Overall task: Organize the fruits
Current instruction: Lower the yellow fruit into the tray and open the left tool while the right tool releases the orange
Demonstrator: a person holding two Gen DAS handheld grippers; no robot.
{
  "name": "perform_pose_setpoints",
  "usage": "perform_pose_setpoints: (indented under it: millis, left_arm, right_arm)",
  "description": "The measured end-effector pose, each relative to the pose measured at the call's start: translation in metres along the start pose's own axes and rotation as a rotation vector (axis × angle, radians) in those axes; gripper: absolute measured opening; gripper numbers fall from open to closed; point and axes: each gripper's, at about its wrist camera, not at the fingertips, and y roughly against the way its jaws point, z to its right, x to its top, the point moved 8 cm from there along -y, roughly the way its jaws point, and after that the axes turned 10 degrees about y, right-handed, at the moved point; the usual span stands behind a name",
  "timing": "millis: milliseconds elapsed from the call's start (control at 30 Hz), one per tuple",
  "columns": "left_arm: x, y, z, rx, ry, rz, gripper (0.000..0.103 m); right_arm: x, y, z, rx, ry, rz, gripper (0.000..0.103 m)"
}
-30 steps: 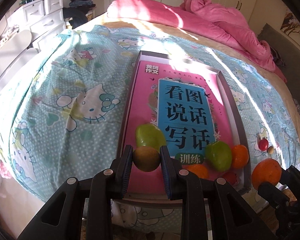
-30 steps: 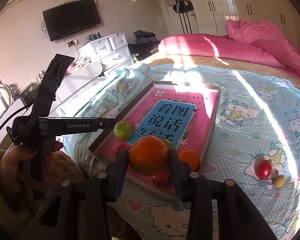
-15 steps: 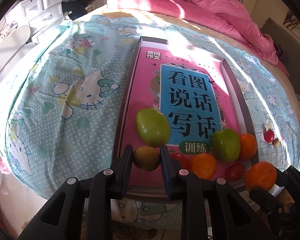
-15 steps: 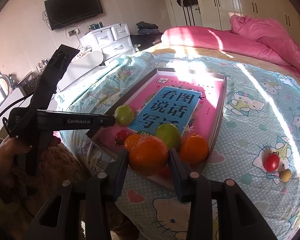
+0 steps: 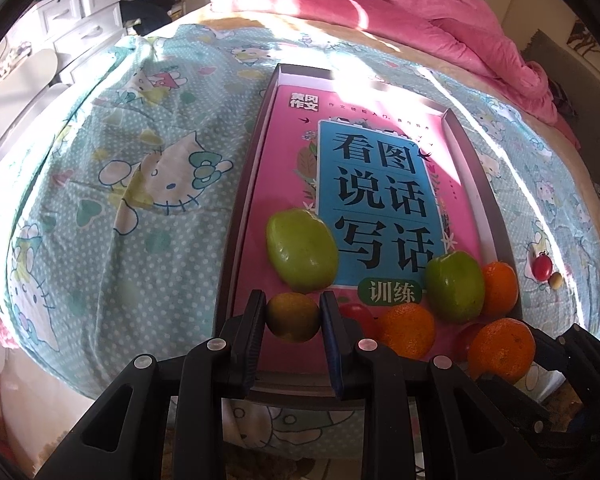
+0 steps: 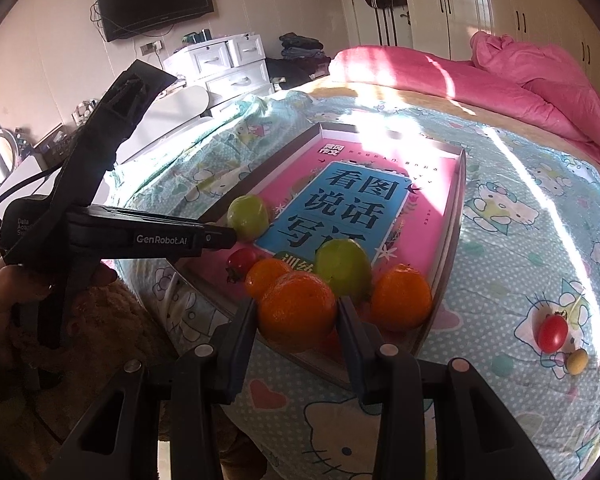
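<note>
A shallow tray (image 5: 476,168) lined with a pink and blue book lies on the bed. My left gripper (image 5: 293,317) is shut on a small yellow-green fruit (image 5: 293,317) over the tray's near left corner. My right gripper (image 6: 298,312) is shut on an orange (image 6: 298,312), which also shows in the left wrist view as the orange (image 5: 501,348) at the tray's near right corner. Inside the tray lie two green fruits (image 5: 302,250) (image 5: 455,286), two oranges (image 5: 407,330) (image 5: 500,289) and a red tomato (image 5: 356,314). A red tomato (image 6: 552,333) and a small yellow fruit (image 6: 577,361) rest on the sheet to the right.
The bed carries a teal cartoon-cat sheet (image 5: 140,184) and a pink duvet (image 5: 440,20) at the far end. White drawers (image 6: 224,64) and a wall television (image 6: 154,0) stand to the left. A person's hand (image 6: 4,292) holds the left gripper's handle.
Both grippers have come lower and closer over the tray's near end with their fruits still held. More of the fruit in the tray shows now.
</note>
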Motion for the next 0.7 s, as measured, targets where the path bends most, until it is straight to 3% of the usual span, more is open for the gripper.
perform_pose_setpoints:
  millis: [700]
  left_arm:
    - [0.001,-0.004,-0.003,-0.001,0.008,-0.010,0.028]
  right_arm:
    - [-0.005,-0.019,-0.003,-0.037,0.049,-0.031,0.041]
